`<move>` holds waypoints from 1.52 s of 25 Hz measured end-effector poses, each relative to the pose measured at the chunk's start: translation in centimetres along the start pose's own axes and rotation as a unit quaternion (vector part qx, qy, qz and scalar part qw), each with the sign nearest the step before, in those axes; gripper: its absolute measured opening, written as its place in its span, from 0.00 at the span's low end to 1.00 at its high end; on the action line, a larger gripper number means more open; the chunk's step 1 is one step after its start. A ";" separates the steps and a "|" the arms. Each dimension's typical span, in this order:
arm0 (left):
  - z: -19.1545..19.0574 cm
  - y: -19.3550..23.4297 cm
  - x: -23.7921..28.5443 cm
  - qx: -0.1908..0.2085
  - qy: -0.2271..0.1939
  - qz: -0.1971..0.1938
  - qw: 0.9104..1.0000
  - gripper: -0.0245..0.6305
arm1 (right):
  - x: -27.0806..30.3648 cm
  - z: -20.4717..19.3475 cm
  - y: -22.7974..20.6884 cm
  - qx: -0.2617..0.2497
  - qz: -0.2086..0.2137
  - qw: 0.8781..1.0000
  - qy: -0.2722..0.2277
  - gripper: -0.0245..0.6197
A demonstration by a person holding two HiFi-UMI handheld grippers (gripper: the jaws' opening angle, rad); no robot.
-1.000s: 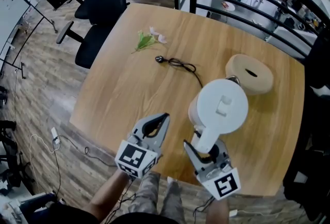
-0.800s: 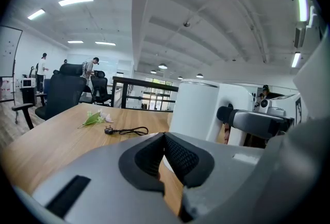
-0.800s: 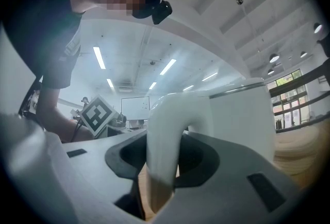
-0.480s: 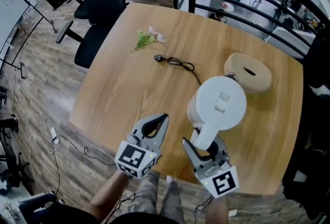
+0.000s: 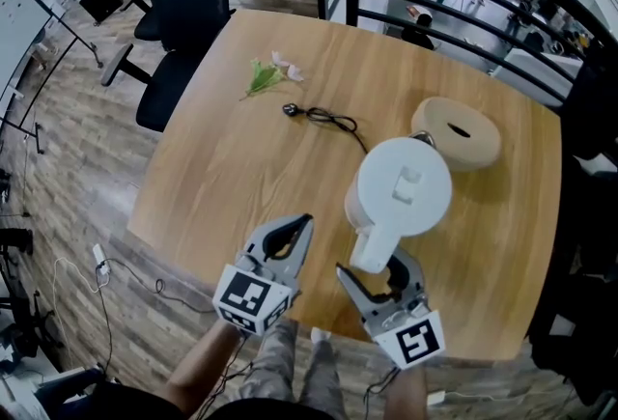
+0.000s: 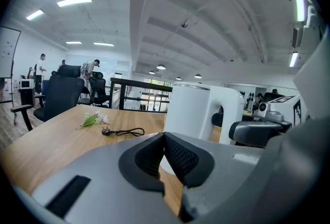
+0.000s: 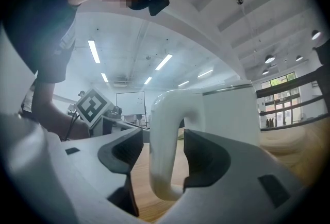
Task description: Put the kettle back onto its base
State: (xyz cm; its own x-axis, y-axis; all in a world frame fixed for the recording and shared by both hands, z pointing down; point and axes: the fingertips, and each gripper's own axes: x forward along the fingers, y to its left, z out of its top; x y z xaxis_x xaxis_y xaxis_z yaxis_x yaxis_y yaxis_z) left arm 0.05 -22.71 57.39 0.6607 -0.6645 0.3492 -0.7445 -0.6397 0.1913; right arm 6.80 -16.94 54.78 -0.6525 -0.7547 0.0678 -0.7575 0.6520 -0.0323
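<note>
Kettle (image 5: 401,191) down, grip coming off.

Stands upright near the front edge of the tabletop (image 5: 232,157), toward its right corner, apparently on the base hidden underneath, where the cord (image 5: 328,119) leads. Right gripper (image 5: 377,266) jaws opening, released around the handle (image 7: 165,140). Left gripper (image 5: 299,227) jaws clenched on nothing. Seemingly left to do: drawing the right gripper clear.

Right hand-held gripper (image 5: 379,271) jaws opening round kettle handle (image 5: 373,249).
</note>
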 end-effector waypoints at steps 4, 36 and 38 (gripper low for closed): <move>0.7 -0.7 -0.3 0.013 -0.017 -0.004 1.000 0.03 | -0.9 -0.5 -0.3 0.003 -0.014 1.000 0.014 0.45; 9.3 -8.9 -8.3 0.060 -0.075 -0.016 0.995 0.03 | -14.7 7.2 -4.7 0.012 -0.228 0.974 0.010 0.44; 9.6 -9.4 -9.0 0.062 -0.079 -0.013 0.995 0.03 | -15.9 7.6 -4.4 0.011 -0.240 0.971 0.010 0.43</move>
State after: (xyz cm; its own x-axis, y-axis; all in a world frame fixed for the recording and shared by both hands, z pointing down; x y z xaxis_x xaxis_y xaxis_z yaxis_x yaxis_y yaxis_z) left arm 2.01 -14.41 43.63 0.6939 -0.6929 0.1957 -0.7156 -0.6938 0.0806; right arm 20.35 -8.39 46.25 -0.2238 -0.9695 0.1001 -0.9746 0.2237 -0.0126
